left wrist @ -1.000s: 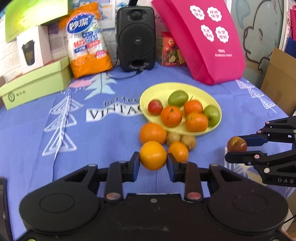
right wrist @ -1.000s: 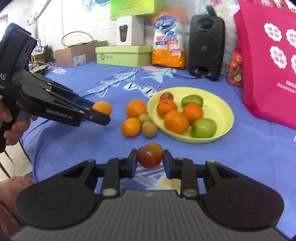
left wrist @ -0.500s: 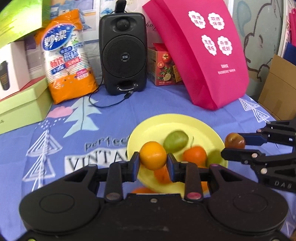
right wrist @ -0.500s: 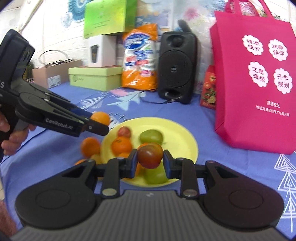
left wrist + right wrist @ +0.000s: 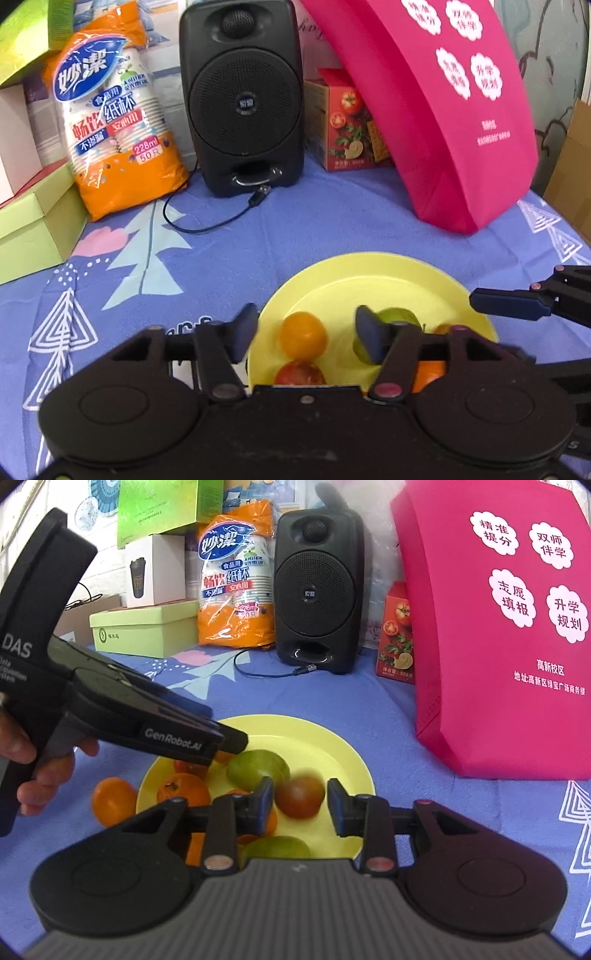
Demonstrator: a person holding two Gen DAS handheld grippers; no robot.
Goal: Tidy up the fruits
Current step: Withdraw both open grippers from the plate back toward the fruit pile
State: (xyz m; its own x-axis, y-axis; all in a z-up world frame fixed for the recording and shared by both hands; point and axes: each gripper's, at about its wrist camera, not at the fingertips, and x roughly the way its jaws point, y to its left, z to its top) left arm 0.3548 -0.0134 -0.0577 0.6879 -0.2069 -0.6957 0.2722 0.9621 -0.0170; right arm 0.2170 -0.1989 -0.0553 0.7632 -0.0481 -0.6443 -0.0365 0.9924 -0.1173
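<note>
Both wrist views angled down, close over shared yellow plate (image 5: 424, 273)

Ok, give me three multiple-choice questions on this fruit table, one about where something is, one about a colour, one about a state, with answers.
1. Where does the black loudspeaker stand?
A. behind the round yellow plate
B. on the plate
C. inside the pink fabric bag

2. What colour is the fruit between the right tool fingers?
A. dark red
B. blue
C. white

3. How is the left tool?
A. clamped on a box
B. jaws apart, small orange fruit loose between them
C. out of sight

A: it stands at the table's back.
A: the tomato-like fruit is dark red.
B: gaps show on both sides.
</note>
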